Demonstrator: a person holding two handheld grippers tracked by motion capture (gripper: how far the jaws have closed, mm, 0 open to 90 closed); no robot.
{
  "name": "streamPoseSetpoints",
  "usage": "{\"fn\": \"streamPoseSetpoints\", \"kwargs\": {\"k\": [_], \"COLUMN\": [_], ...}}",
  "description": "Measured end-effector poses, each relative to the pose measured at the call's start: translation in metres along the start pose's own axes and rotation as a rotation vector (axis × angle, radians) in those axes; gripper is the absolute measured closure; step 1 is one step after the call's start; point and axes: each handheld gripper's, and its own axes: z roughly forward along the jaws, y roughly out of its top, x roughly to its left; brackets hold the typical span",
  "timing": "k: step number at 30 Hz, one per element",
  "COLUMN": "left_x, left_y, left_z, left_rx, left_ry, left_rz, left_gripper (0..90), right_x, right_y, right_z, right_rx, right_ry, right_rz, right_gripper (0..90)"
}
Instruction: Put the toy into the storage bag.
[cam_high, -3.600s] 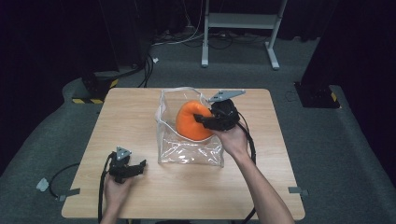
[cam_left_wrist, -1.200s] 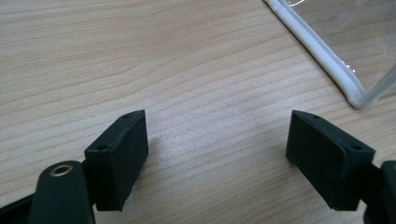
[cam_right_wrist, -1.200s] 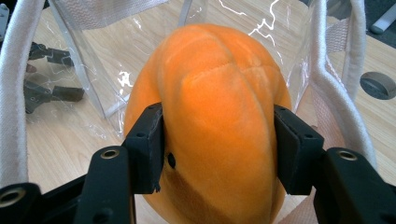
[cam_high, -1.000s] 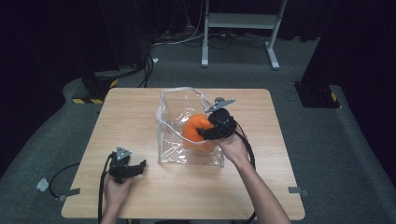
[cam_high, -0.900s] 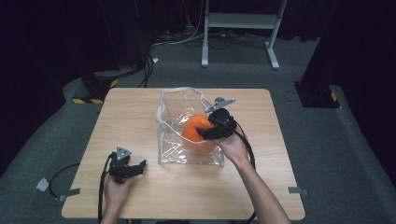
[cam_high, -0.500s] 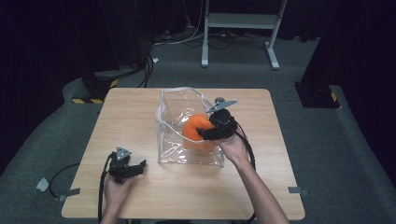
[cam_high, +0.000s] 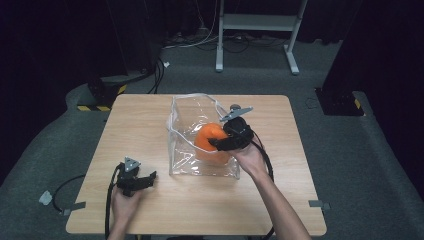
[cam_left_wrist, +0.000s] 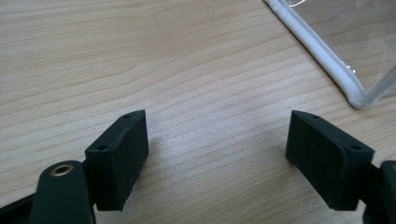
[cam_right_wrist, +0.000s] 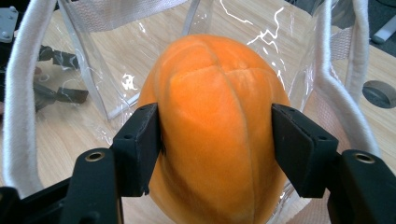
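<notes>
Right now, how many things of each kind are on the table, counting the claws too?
Orange plush fruit: 1
Clear plastic bag: 1
Claws: 2, the left claw and the right claw
Total: 4

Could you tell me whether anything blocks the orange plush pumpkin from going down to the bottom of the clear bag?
Nothing visible does. The right gripper is shut on the orange plush pumpkin, inside the open mouth of the clear bag, between its white handles; only bare bag interior shows below.
</notes>
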Motion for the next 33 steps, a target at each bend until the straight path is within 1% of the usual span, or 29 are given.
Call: {"fn": "streamPoseSetpoints", "kwargs": {"k": [2,6,13,15,18,23,24,29,33], "left_x": [0.000,0.000,0.000,0.000,0.000,0.000,0.000,0.000,0.000], "left_y": [0.000,0.000,0.000,0.000,0.000,0.000,0.000,0.000,0.000], "left_z": [0.000,0.000,0.000,0.000,0.000,0.000,0.000,0.000,0.000], "left_rx": [0.000,0.001,0.000,0.001,0.000,0.000,0.001,0.000,0.000], "left_ry": [0.000,0.000,0.001,0.001,0.001,0.001,0.001,0.001,0.001], "left_rz": [0.001,0.002,0.002,0.002,0.002,0.002,0.002,0.001,0.001], "left_gripper": [21.2,21.2,21.2,21.2,21.2,21.2,21.2,21.2,21.2], "right_x": [0.000,0.001,-0.001,-0.001,-0.001,-0.005,-0.005,-0.005,-0.006], "right_y": [-0.001,-0.001,-0.003,-0.003,-0.004,-0.005,-0.004,-0.002,-0.001], "right_z": [0.000,-0.003,-0.006,-0.008,-0.012,-0.021,-0.022,-0.030,-0.036], "right_rx": [-0.010,-0.031,-0.039,-0.054,-0.072,-0.116,-0.118,-0.143,-0.173], "right_ry": [0.004,0.006,0.010,0.015,0.014,0.023,0.023,0.022,0.017], "right_rz": [-0.004,0.003,0.007,0.013,0.006,0.032,0.033,0.028,0.027], "right_gripper": [35.7,37.2,37.8,37.9,37.9,38.0,38.1,38.1,38.2]}}
